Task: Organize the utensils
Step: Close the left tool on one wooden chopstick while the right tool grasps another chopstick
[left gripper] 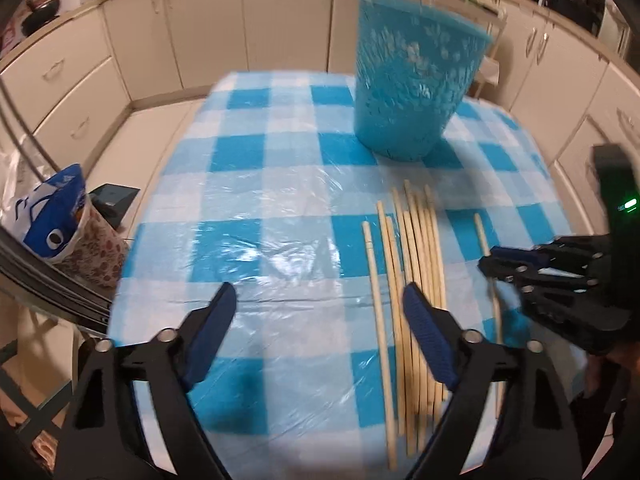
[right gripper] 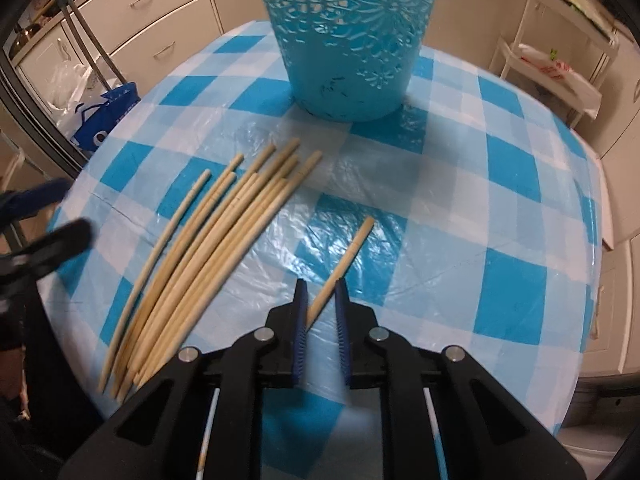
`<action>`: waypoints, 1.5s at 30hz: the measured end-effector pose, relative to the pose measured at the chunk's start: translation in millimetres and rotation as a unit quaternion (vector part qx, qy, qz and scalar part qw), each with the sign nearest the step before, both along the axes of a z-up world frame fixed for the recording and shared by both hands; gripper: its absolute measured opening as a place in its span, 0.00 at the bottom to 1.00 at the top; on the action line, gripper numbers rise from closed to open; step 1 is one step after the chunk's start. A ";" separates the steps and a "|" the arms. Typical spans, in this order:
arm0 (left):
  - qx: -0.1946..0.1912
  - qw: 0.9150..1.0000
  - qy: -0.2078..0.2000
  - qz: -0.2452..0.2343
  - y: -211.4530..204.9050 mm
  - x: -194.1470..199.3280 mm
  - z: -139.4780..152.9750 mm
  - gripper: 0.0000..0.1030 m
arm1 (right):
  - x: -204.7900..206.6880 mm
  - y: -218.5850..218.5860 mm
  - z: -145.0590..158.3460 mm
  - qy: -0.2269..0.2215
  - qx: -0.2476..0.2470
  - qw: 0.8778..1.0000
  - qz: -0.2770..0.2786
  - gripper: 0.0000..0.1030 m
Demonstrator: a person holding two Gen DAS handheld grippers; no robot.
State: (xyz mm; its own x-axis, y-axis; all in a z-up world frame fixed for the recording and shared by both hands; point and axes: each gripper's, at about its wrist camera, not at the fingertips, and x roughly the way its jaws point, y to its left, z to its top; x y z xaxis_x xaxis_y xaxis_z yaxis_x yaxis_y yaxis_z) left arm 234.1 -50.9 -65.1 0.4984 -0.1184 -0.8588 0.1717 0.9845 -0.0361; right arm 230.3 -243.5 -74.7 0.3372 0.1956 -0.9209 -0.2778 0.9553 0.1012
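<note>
A blue lace-pattern plastic basket (left gripper: 416, 76) (right gripper: 348, 36) stands on the far part of the checked table (left gripper: 260, 200) (right gripper: 500, 200). A bundle of several wooden chopsticks (left gripper: 416, 280) (right gripper: 208, 256) lies in front of it. One single chopstick (right gripper: 344, 264) (left gripper: 486, 248) lies apart to the right. My right gripper (right gripper: 322, 284) (left gripper: 486, 260) straddles its near end with the jaws narrowly apart, not clamped. My left gripper (left gripper: 318, 292) is wide open and empty, its right finger over the bundle.
White kitchen cabinets (left gripper: 168, 28) surround the table. A blue and white bag (left gripper: 56, 216) (right gripper: 104, 120) sits off the table's left edge. A white shelf rack (right gripper: 556, 52) stands at the back right.
</note>
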 end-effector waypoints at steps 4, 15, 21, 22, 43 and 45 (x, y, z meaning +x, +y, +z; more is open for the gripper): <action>0.015 1.000 0.019 -0.007 -15.4 14.1 -15.3 0.65 | -1.6 -5.0 -0.4 0.000 0.018 1.000 -0.004 0.14; 0.049 0.998 0.040 -0.013 -34.5 30.0 -36.3 0.47 | -0.5 -14.4 -0.8 0.001 0.049 0.999 -0.001 0.14; 0.028 0.997 0.036 -0.056 -43.6 30.9 -35.1 0.15 | 1.9 -4.2 0.0 0.000 0.015 0.999 0.036 0.14; 0.025 0.997 0.038 -0.061 -43.4 30.9 -35.3 0.15 | 2.5 -2.6 0.0 0.004 0.012 0.999 0.047 0.14; -0.084 0.992 0.046 -0.084 -9.1 35.4 -3.9 0.05 | -1.3 -21.6 6.1 0.005 0.101 0.995 -0.015 0.05; -0.114 0.990 0.020 -0.082 -3.1 34.8 13.9 0.05 | -4.4 -26.0 5.8 0.001 0.118 0.993 -0.030 0.05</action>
State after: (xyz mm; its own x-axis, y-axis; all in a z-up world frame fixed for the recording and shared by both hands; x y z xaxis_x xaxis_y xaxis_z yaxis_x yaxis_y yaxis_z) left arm 268.9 -54.0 -51.2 0.4226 -0.3872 -0.8194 0.3226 0.9092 -0.2633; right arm 226.0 -269.4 -68.8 0.3528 0.3855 -0.8526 -0.2213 0.9197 0.3243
